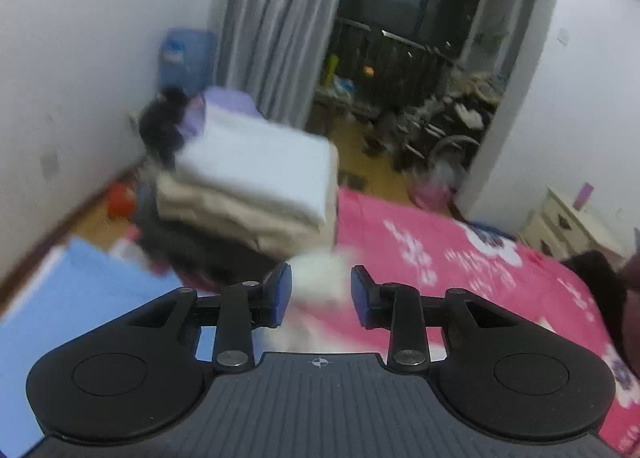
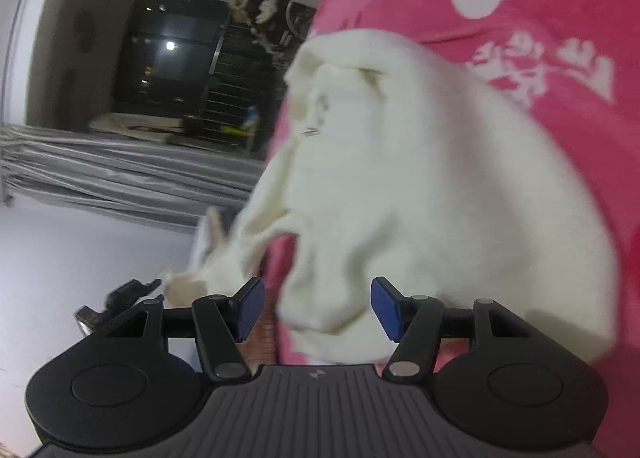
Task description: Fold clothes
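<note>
A cream-white garment (image 2: 420, 186) lies crumpled on the pink flowered bed cover (image 2: 560, 38). My right gripper (image 2: 317, 308) is open, and a fold of the garment sits between its blue pads without touching them. In the left wrist view my left gripper (image 1: 321, 290) is open too. A blurred bit of white cloth (image 1: 320, 278) shows just beyond its fingertips, not pinched. Further back a stack of folded clothes (image 1: 256, 174), white on top of beige, rests at the bed's far left corner.
A blue sheet or box (image 1: 80, 290) lies left of the bed. A dark garment (image 1: 596, 274) lies at the bed's right edge, near a white nightstand (image 1: 568, 222). Grey curtains (image 1: 280, 18) and a cluttered dark balcony are behind, and a blue container (image 1: 186, 58) stands by the wall.
</note>
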Action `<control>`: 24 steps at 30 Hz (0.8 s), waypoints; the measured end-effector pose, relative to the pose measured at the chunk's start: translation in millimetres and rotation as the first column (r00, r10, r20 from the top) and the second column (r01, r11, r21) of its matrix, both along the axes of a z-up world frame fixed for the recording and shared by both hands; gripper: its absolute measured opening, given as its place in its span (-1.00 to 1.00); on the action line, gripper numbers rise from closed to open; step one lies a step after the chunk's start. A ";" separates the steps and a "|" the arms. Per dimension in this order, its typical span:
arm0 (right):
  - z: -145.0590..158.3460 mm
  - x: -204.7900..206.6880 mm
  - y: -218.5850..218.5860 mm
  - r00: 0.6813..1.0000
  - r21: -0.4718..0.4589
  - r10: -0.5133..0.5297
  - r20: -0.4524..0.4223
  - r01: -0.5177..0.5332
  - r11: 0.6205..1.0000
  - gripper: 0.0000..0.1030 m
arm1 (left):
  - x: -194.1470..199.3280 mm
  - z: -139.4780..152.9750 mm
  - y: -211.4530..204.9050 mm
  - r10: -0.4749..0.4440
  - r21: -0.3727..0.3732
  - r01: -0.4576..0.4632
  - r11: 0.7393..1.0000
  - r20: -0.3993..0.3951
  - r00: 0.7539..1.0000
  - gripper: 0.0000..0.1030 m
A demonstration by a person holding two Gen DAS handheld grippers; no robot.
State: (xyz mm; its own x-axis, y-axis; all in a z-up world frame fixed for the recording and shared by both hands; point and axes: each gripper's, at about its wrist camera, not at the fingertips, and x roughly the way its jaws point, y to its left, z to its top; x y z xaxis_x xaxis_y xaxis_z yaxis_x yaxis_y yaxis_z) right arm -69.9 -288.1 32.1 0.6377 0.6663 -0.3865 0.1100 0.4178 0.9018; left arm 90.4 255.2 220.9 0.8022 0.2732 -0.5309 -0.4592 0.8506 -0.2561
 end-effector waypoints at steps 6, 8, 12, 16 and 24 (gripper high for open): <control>40.6 -5.7 -14.7 0.996 -0.352 -0.035 0.088 0.064 0.934 0.29 | -49.6 -2.3 -34.8 -0.181 0.111 0.181 0.977 -0.004 0.983 0.06; 44.0 -3.7 -18.3 0.997 -0.488 -0.065 0.035 0.074 0.869 0.39 | -69.4 -6.0 -60.4 -0.309 0.130 0.312 0.941 -0.042 0.950 0.14; 24.5 -5.5 -21.4 0.996 -0.484 -0.023 -0.085 -0.021 0.875 0.61 | -91.8 -35.0 -110.3 -0.537 0.063 0.546 0.835 -0.118 0.835 0.33; 8.5 -13.0 -12.5 0.984 -0.522 0.028 -0.174 -0.117 0.845 0.72 | -84.0 -86.0 -145.2 -0.586 0.060 0.606 0.793 -0.199 0.786 0.31; -4.2 -27.5 -2.7 0.978 -0.623 0.080 -0.195 -0.186 0.760 -0.07 | -75.4 -137.0 -144.9 -0.502 0.121 0.554 0.824 -0.297 0.812 0.13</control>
